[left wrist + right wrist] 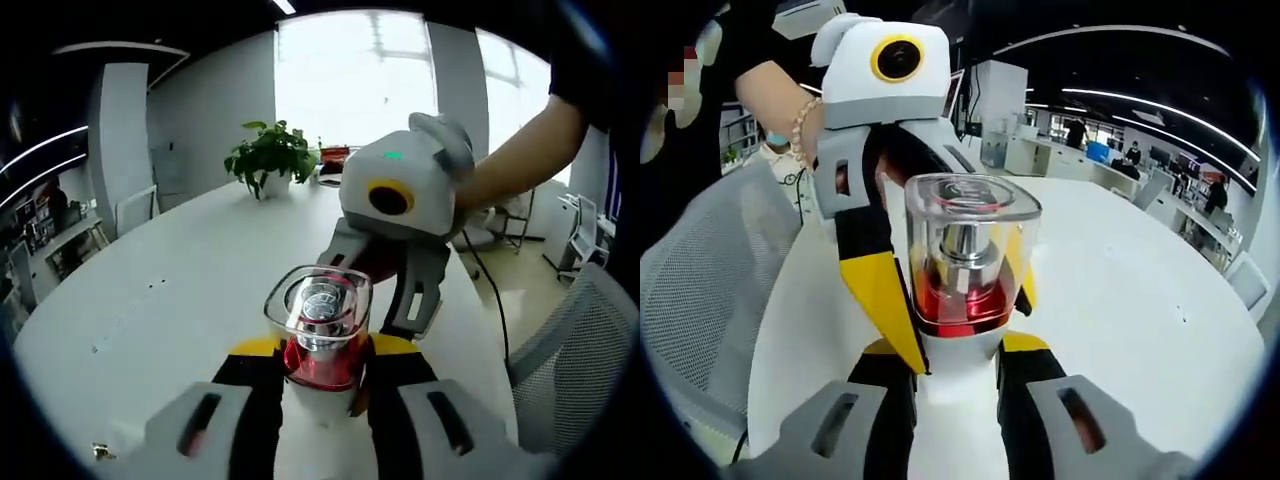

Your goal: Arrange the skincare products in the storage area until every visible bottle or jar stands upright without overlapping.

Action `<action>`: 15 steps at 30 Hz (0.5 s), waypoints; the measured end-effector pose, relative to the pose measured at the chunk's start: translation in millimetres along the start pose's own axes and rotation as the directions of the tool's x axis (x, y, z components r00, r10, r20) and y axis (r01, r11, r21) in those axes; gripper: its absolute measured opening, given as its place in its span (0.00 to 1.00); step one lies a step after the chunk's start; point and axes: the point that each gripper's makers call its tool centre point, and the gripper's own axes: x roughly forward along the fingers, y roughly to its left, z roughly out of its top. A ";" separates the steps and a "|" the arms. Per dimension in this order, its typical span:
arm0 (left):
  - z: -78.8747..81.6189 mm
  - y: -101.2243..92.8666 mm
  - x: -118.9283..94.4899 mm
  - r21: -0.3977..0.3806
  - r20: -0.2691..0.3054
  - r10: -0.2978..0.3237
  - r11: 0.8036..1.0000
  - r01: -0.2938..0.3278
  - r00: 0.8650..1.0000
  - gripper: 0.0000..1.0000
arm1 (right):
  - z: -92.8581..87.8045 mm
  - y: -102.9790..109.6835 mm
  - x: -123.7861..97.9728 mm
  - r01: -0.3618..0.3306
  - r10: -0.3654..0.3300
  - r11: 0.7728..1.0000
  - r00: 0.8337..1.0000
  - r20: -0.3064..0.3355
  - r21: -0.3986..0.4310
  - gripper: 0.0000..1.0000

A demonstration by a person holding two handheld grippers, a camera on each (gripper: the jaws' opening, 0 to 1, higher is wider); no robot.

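A small red bottle [322, 362] with a clear square cap and silver neck stands upright between both grippers over the white table [150, 300]. My left gripper [322, 372] has its yellow-tipped jaws pressed on the red body from either side. Facing it from the far side, my right gripper [375, 318] reaches in with its jaws level with the same bottle. In the right gripper view the bottle [962, 300] sits between my right gripper [955, 352], while the left gripper [975, 330] closes on it from behind with long yellow jaws.
A potted plant [268, 155] and a red item stand at the table's far end. A grey mesh chair [585, 350] sits beside the table edge, seen again as a chair [700, 300]. A person's forearm [520, 150] holds the right gripper. Open tabletop [1140, 300] spreads to the right.
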 end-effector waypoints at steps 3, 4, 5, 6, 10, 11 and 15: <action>0.4 4.0 1.4 0.002 0.000 0.004 1.000 -0.004 1.000 0.27 | 0.7 -1.5 0.6 -0.005 0.005 1.000 1.000 0.002 -0.003 0.29; 0.4 4.8 1.5 0.002 0.001 0.005 1.000 -0.005 1.000 0.27 | 1.0 -3.4 1.1 -0.007 0.007 1.000 1.000 0.002 -0.004 0.29; 0.6 5.2 1.9 0.003 0.002 0.005 1.000 -0.005 1.000 0.27 | 1.1 -4.1 1.3 -0.010 0.010 1.000 1.000 0.002 -0.005 0.30; 0.8 5.9 2.2 0.002 0.004 0.007 1.000 -0.007 1.000 0.27 | 1.1 -4.3 1.0 -0.012 0.012 1.000 1.000 0.000 -0.007 0.30; 1.3 5.6 2.4 -0.001 0.004 0.010 1.000 -0.010 1.000 0.27 | 0.7 -5.5 1.1 -0.014 0.014 1.000 1.000 0.003 -0.007 0.30; 0.9 6.9 2.7 0.000 0.005 0.010 1.000 -0.010 1.000 0.27 | 0.7 -5.6 1.1 -0.016 0.016 1.000 1.000 0.004 -0.009 0.30; 0.1 10.0 2.4 -0.003 0.007 0.018 1.000 -0.018 1.000 0.27 | 1.8 -7.1 1.7 -0.021 0.021 1.000 1.000 0.006 -0.012 0.30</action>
